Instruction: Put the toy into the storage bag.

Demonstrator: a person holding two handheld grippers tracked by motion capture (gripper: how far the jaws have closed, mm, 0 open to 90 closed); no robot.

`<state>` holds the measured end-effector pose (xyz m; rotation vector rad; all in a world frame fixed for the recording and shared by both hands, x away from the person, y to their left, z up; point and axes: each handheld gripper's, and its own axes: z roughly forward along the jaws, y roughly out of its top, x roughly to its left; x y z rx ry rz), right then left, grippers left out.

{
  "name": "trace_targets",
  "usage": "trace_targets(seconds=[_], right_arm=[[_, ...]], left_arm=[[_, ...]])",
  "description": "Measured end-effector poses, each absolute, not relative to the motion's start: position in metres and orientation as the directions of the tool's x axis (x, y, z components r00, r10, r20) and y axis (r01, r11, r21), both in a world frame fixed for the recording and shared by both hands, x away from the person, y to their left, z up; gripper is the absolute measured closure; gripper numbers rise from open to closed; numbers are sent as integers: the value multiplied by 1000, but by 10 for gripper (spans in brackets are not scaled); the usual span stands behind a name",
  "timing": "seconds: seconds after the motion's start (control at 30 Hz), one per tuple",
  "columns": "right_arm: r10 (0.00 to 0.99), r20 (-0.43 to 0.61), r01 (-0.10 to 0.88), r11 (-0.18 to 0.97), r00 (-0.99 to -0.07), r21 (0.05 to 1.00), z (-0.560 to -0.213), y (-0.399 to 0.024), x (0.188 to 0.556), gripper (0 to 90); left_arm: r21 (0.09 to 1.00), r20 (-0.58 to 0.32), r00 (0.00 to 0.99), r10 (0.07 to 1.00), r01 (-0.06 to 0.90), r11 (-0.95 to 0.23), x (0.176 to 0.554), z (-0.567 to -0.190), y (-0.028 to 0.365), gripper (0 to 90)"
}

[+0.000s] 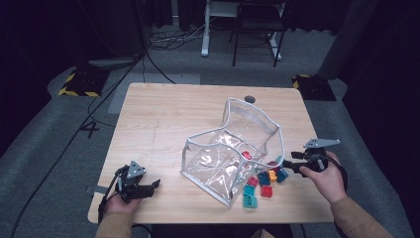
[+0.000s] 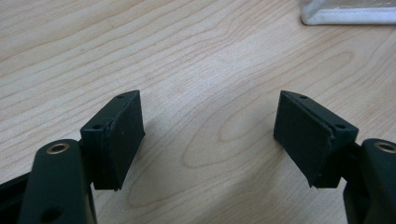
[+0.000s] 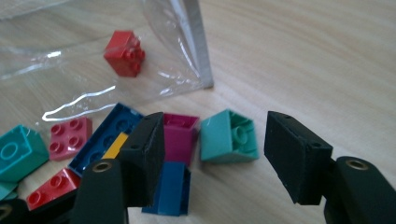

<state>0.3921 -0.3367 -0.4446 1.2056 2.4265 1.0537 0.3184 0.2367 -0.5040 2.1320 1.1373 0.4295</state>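
A clear plastic bag with a pale trimmed rim lies open in the middle of the wooden table. One red brick lies inside it. Several loose bricks are scattered at the bag's front right corner. My right gripper is open and low over them, with a teal brick on the table between its jaws, untouched. A magenta brick and a blue brick lie by its left jaw. My left gripper is open over bare wood near the front left edge.
In the right gripper view, pink, red, teal and long blue bricks lie further left. A corner of the bag's rim is in the left gripper view. A chair and cables are on the floor beyond the table.
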Motion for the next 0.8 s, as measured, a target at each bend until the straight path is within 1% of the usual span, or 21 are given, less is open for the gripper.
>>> trace_targets(seconds=[0.13,0.33,0.6,0.8], right_arm=[[758,100,602,422,-645,678,-457,-335,384,394],[752,125,623,427,-648,656,-473,-335,376,393],[742,144,632,434,-655,642,-485,-333,368,393],[734,94,601,468,-673,648,-487,-328,365,399]], left_arm=[[695,-25,565,825,603,-392,318,-504,237,246],[695,-24,565,825,603,-392,318,-504,237,246],[695,-24,564,825,603,-392,318,-504,237,245],[695,-24,565,825,603,-392,318,-504,237,245]])
